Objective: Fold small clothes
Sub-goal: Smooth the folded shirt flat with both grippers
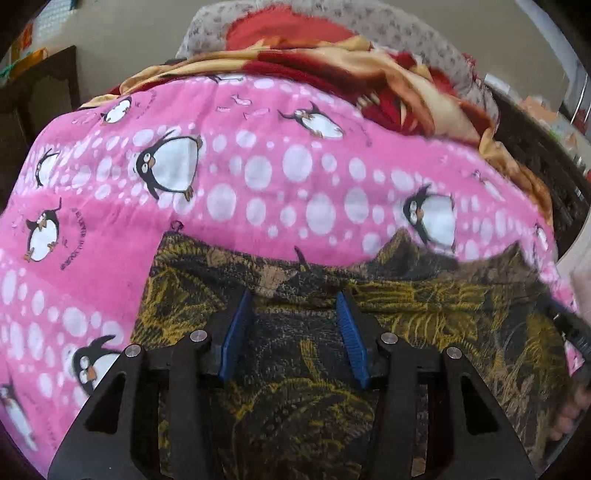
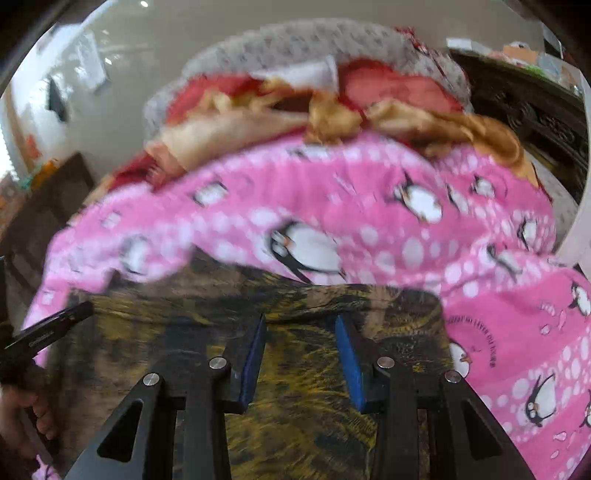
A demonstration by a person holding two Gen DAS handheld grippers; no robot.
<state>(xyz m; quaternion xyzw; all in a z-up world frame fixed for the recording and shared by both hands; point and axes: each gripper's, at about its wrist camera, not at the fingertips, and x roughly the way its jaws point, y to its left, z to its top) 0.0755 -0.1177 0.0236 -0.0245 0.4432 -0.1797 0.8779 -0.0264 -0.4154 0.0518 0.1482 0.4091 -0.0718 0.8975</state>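
Note:
A dark garment with a yellow leaf print [image 1: 424, 314] lies spread on a pink penguin-print blanket [image 1: 258, 184]. My left gripper [image 1: 294, 295] hovers over the garment's left half, its blue pads apart, and only the flat cloth shows between them. In the right wrist view the same garment [image 2: 166, 306] is blurred. There my right gripper [image 2: 300, 319] stands open over its right half, near the far edge. Each view catches the other gripper at its border: the right gripper [image 1: 569, 325] and the left gripper [image 2: 48, 328], with a hand [image 2: 22, 417] below it.
The pink blanket [image 2: 369, 221] covers a soft, humped surface. Behind it lie a rumpled red and tan blanket [image 1: 332, 62] and a grey patterned cushion [image 1: 406, 29]. Dark carved wooden furniture [image 2: 517, 107] stands at the right, a dark cabinet [image 1: 44, 85] at the left.

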